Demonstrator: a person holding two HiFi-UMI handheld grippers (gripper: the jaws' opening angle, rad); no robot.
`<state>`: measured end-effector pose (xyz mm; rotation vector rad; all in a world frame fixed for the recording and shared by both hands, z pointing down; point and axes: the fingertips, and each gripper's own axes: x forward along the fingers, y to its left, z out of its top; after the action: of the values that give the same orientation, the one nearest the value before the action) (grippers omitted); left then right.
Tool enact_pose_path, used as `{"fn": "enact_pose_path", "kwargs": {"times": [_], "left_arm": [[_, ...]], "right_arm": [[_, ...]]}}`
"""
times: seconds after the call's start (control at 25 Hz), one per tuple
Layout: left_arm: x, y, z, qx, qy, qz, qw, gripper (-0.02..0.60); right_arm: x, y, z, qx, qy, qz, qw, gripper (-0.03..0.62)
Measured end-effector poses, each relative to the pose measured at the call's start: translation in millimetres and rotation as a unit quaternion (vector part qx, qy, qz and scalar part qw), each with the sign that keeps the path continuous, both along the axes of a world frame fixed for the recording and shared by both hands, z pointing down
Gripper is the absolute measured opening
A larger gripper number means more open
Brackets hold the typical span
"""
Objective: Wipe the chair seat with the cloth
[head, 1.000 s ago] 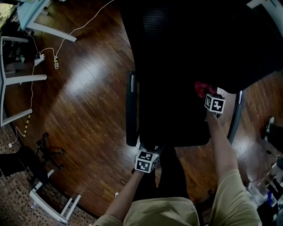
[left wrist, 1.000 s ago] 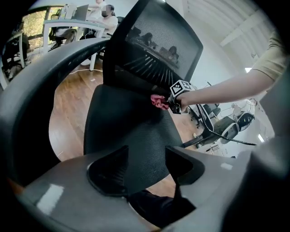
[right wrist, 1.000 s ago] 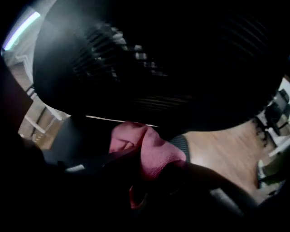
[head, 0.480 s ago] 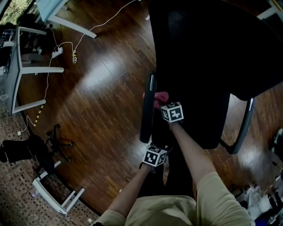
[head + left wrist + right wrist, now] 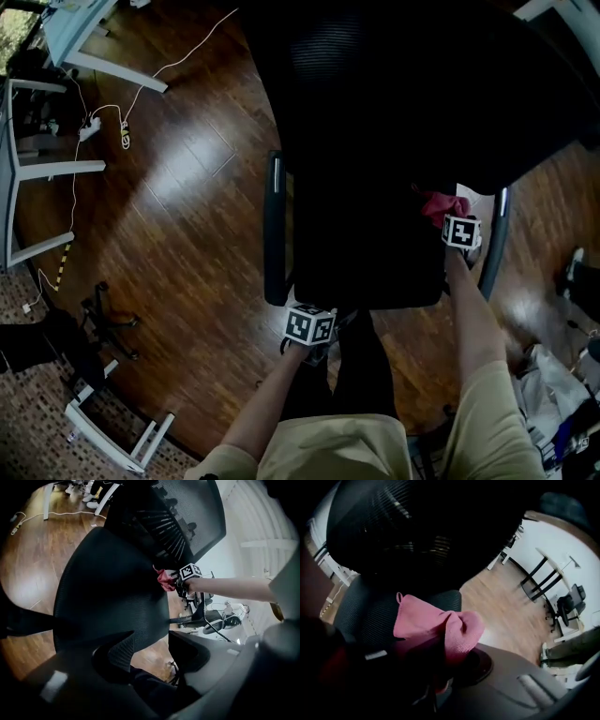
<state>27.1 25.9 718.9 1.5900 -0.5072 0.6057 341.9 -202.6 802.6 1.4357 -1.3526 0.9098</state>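
Observation:
The black mesh chair seat (image 5: 366,234) fills the middle of the head view, with the backrest (image 5: 394,84) beyond it. My right gripper (image 5: 450,216) is at the seat's right edge, shut on a bunched pink cloth (image 5: 441,202) that presses against the mesh. In the right gripper view the cloth (image 5: 436,625) bulges out from between the jaws of the right gripper (image 5: 440,667). My left gripper (image 5: 312,317) is at the seat's front edge. Its jaws stand apart in the left gripper view, where the left gripper (image 5: 150,660) faces the seat (image 5: 108,588) and the cloth (image 5: 164,579).
The left armrest (image 5: 274,225) and right armrest (image 5: 497,244) flank the seat. A power strip with white cables (image 5: 89,127) lies on the wooden floor beside white desk legs (image 5: 56,169). Another chair base (image 5: 103,314) stands at the lower left.
My right gripper swept the cloth from the seat's right side to the left armrest and back to the right edge. The left gripper stayed at the front edge.

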Motion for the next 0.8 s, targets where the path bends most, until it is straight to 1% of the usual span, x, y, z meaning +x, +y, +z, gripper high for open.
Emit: {"fn": "enact_pose_path", "kwargs": {"times": [0.04, 0.08, 0.12, 0.16, 0.2, 0.24, 0.28, 0.32, 0.36, 0.4, 0.44, 0.48, 0.52, 0.56, 0.6, 0.68, 0.72, 0.76, 0.8], "left_arm": [[0.5, 5.0, 0.2, -0.006, 0.003, -0.001, 1.0000, 0.215], [-0.6, 10.9, 0.8, -0.012, 0.002, -0.003, 0.9999, 0.215], [-3.5, 16.5, 1.5, -0.016, -0.001, -0.004, 0.9999, 0.216], [-7.9, 21.3, 1.9, -0.020, -0.006, -0.004, 0.9998, 0.216], [-13.0, 25.0, 2.0, -0.022, -0.012, -0.003, 0.9997, 0.218], [-18.5, 27.5, 1.7, -0.022, -0.019, -0.001, 0.9996, 0.219], [-24.2, 28.9, 1.5, -0.020, -0.026, 0.004, 0.9994, 0.219], [-30.1, 29.3, 1.2, -0.017, -0.034, 0.009, 0.9992, 0.219], [-36.1, 28.5, 0.7, -0.013, -0.042, 0.014, 0.9989, 0.219], [-41.8, 27.0, 0.0, -0.008, -0.049, 0.016, 0.9986, 0.219], [-47.1, 25.3, -1.5, -0.002, -0.053, 0.017, 0.9984, 0.219], [-51.5, 23.9, -4.0, 0.003, -0.055, 0.017, 0.9983, 0.219], [-54.9, 22.7, -7.0, 0.009, -0.056, 0.019, 0.9982, 0.219], [-56.9, 21.6, -9.7, 0.015, -0.056, 0.022, 0.9981, 0.219], [-57.4, 20.4, -11.4, 0.021, -0.055, 0.025, 0.9979, 0.219], [-54.2, 17.3, -13.4, 0.029, -0.051, 0.025, 0.9980, 0.219], [-50.3, 15.6, -14.4, 0.031, -0.046, 0.022, 0.9982, 0.219], [-44.9, 14.7, -15.5, 0.032, -0.040, 0.020, 0.9985, 0.219], [-38.2, 14.9, -16.5, 0.032, -0.033, 0.020, 0.9987, 0.219]], "right_arm": [[-22.9, -2.1, -1.2, 0.010, -0.033, -0.011, 0.999, 0.017], [-62.3, -4.3, -3.4, 0.025, -0.084, -0.031, 0.996, 0.017], [-114.5, -6.2, -9.7, 0.040, -0.146, -0.059, 0.987, 0.017], [-173.0, -6.8, -19.4, 0.053, -0.212, -0.089, 0.972, 0.017], [-232.6, -4.7, -29.1, 0.062, -0.278, -0.116, 0.951, 0.017], [-289.2, 0.6, -36.5, 0.064, -0.341, -0.136, 0.928, 0.017], [-339.1, 8.7, -40.8, 0.054, -0.391, -0.149, 0.907, 0.017], [-380.7, 18.5, -40.8, 0.036, -0.425, -0.156, 0.891, 0.017], [-412.4, 28.9, -35.4, 0.013, -0.442, -0.156, 0.883, 0.017], [-433.0, 38.2, -25.5, -0.006, -0.441, -0.152, 0.884, 0.017], [-442.8, 44.4, -15.2, -0.016, -0.430, -0.147, 0.891, 0.017], [-441.2, 46.8, -6.5, -0.015, -0.410, -0.144, 0.901, 0.017], [-427.0, 45.7, 1.2, -0.006, -0.381, -0.140, 0.914, 0.017], [-400.4, 41.6, 7.6, 0.008, -0.344, -0.137, 0.929, 0.017], [-363.5, 36.2, 12.4, 0.023, -0.302, -0.133, 0.944, 0.017], [-268.4, 31.2, 19.6, 0.038, -0.214, -0.114, 0.970, 0.017], [-212.0, 35.0, 22.4, 0.036, -0.167, -0.091, 0.981, 0.017], [-152.4, 43.3, 23.0, 0.030, -0.116, -0.056, 0.991, 0.017], [-95.2, 53.9, 20.5, 0.022, -0.066, -0.013, 0.997, 0.017]]}}
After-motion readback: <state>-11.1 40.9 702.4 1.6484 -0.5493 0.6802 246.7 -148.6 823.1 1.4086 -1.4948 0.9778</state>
